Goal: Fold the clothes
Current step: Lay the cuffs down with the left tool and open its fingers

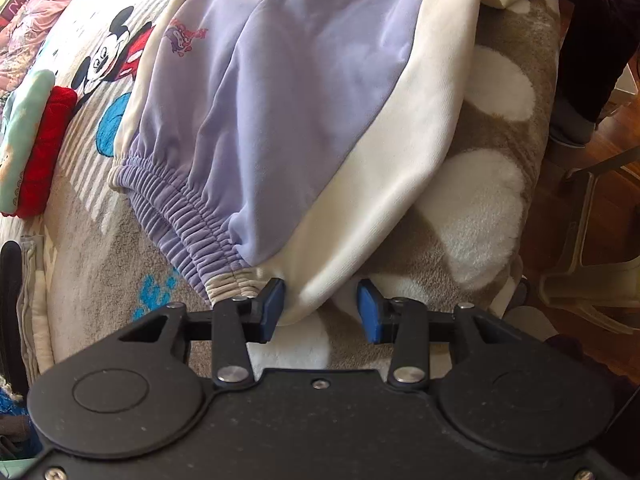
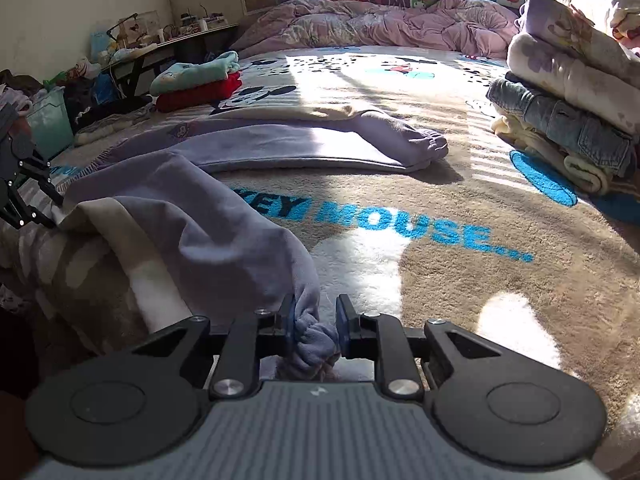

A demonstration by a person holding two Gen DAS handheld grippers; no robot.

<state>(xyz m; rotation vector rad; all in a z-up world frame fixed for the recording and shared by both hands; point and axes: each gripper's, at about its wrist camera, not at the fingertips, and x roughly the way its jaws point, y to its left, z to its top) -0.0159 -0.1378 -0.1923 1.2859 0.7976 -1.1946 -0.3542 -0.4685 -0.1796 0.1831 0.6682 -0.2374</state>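
R claw [image 2: 314,326] on pants cuff [image 2: 312,340]

The sweatpants [image 1: 304,80] run off the left view's top edge, their far end unseen.

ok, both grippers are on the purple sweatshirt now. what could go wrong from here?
1. The left gripper has its jaws apart around the cream edge of the purple-and-cream sweatshirt; lifting now would likely leave that side behind.
2. The right gripper pinches only a bunched purple cuff, which might slip out under tension.
3. The garment overhangs the edge of the beige Mickey Mouse blanket; it could slide off.
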